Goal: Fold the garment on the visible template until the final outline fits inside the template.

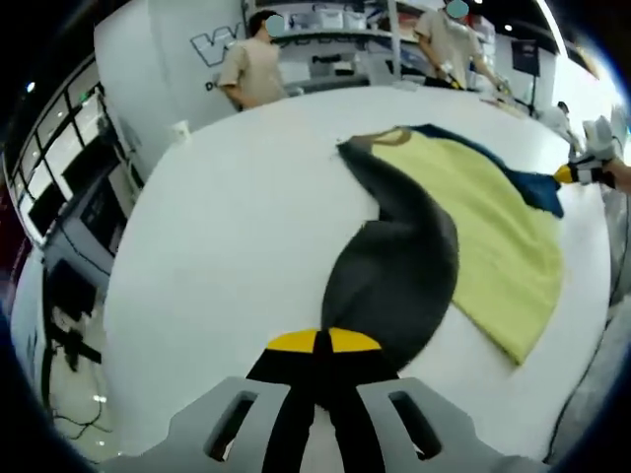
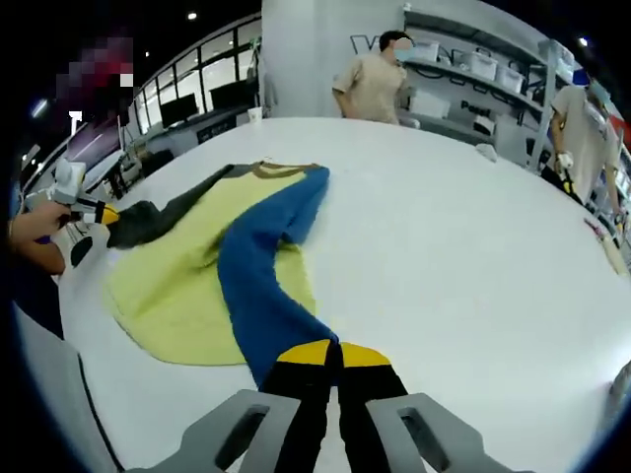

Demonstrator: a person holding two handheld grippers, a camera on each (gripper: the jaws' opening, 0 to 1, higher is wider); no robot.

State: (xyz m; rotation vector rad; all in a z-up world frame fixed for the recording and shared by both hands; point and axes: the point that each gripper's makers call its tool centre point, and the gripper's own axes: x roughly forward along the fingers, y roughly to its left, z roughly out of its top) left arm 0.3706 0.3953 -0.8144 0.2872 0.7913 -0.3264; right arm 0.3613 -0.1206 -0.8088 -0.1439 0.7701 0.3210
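L claw (image 1: 317, 345) pinches dark grey sleeve (image 1: 394, 266), R claw (image 2: 330, 357) blue sleeve (image 2: 261, 286); yellow-green garment body (image 1: 493, 236) flat on white worktop (image 1: 237, 236), sleeves not yet folded in.

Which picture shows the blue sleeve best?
The right gripper view: the long blue fabric sleeve runs whole from collar to the right tool. The left gripper view shows just a blue strip behind the yellow-green body.

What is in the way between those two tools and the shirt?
Nothing visible. The left tool is shut on the shirt's grey sleeve, the right tool on its blue sleeve; both already hold it on the white table.
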